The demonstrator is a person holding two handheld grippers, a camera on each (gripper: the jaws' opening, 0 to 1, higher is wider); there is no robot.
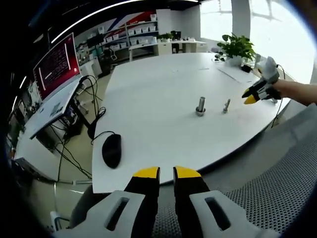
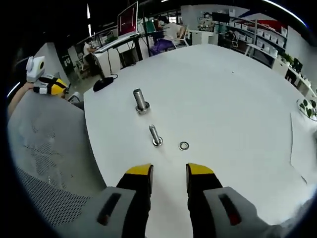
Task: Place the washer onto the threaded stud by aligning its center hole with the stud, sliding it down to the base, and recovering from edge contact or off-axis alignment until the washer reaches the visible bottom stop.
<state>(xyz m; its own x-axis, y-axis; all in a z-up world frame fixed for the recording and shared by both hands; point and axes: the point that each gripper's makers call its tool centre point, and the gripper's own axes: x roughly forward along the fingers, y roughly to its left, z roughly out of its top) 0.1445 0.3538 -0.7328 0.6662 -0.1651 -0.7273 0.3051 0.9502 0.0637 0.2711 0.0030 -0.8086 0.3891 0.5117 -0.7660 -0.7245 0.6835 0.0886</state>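
Yellow-tipped jaws of the right gripper (image 2: 169, 170) rise at the bottom of the right gripper view, spread apart with nothing between them, hovering over the white surface (image 2: 237, 94). Just beyond the tips lies the washer (image 2: 184, 146), flat on the surface, a small metal ring. Beside the washer, apart from it, stands the threaded stud (image 2: 155, 135), slim, upright on its base. Farther from the washer stands a thicker bolt (image 2: 140, 101) on a wide base, well apart from the stud.

Left gripper view: left gripper (image 1: 166, 172) jaws stand slightly parted, a narrow gap between the yellow tips, holding nothing, hanging over the near edge of the surface (image 1: 148, 99). Thick bolt (image 1: 200, 106) and slim stud (image 1: 226, 105) stand side by side out on the surface; the washer is too small to make out here. Past the stud, the other gripper comes in, held by a person's arm (image 1: 297, 91).

Black mouse (image 1: 112, 150) rests on the surface, well away from the stud, its cable running off the edge. Grey mesh chair back (image 2: 44, 148) sits beside the surface edge. Potted plant (image 1: 235, 48) stands at the far end of the surface. A monitor (image 1: 55, 65) off the surface shows a red screen with lines of text, too small to read. Shelves in the background carry boxes; no labels legible.
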